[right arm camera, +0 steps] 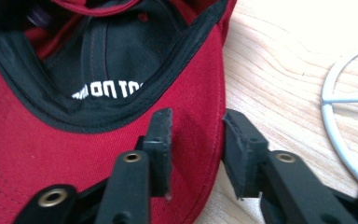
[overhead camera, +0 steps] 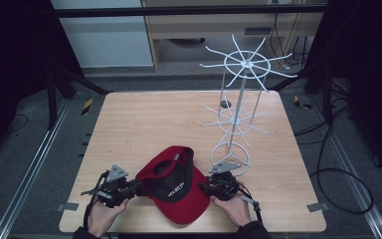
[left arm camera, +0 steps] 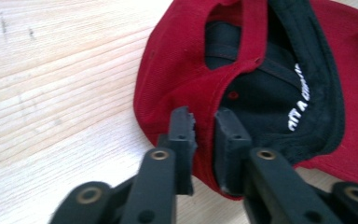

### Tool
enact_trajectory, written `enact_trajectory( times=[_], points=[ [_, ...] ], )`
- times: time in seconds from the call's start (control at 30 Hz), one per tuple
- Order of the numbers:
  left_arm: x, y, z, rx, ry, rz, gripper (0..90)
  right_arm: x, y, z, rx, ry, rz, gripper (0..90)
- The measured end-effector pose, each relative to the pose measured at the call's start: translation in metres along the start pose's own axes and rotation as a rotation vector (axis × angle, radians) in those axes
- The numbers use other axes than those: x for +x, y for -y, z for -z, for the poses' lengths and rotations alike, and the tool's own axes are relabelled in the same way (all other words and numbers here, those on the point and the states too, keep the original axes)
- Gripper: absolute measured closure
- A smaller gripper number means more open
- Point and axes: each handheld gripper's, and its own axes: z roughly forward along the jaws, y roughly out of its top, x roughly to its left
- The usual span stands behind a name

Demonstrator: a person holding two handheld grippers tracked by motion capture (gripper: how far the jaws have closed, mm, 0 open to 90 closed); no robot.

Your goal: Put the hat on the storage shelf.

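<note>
Red baseball cap (overhead camera: 176, 181) lying upside down on the wooden surface (overhead camera: 144, 124), just in front of the base ring of the white wire display rack (overhead camera: 238, 107); the black lining and white lettering face up.

Left hand-held gripper (overhead camera: 138, 185): jaws narrowed on the cap's side rim, one jaw outside the red fabric and one inside against the lining, as the left gripper view (left arm camera: 204, 140) shows; the rim appears pinched between them.

Right hand-held gripper (overhead camera: 204, 188): jaws straddling the opposite edge near the brim; in the right gripper view (right arm camera: 196, 149) one jaw rests on the red fabric and the other stands off the edge over bare wood, a moderate gap, not yet clamped.

Step in hand, as judged: securing a two-sided hold before lifting the cap, probably toward the rack. To do it well, close the right jaws fully on the edge, match the two holds in depth so that the soft crown does not sag or twist, and lift both sides level.

Obstacles: the rack's base ring (right arm camera: 342, 121) lies just beside the right gripper, and its radiating arms (overhead camera: 248, 62) spread above the cap's far side; a small dark disc (overhead camera: 226, 104) sits behind the rack.
</note>
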Motion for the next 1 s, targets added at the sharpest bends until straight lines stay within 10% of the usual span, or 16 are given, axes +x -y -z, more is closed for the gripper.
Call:
enact_trajectory(
  times=[0.23, 0.43, 0.73, 1.0],
  points=[
    [0.005, 0.001, -0.006, 0.029, -0.008, 0.02, 85.6, -0.006, -0.006, 0.014, -0.071, -0.107, -0.087, 80.7],
    [0.006, -0.003, -0.017, 0.029, -0.015, 0.035, 85.9, 0.002, -0.019, 0.032, -0.172, -0.135, -0.025, 86.3],
    [0.016, -0.017, -0.042, -0.04, 0.014, 0.095, 86.1, 0.025, -0.035, 0.045, -0.267, -0.044, 0.155, 86.6],
    [0.018, -0.019, -0.04, -0.077, 0.043, 0.089, 78.4, 0.023, -0.031, 0.041, -0.253, 0.013, 0.139, 86.6]
  ],
)
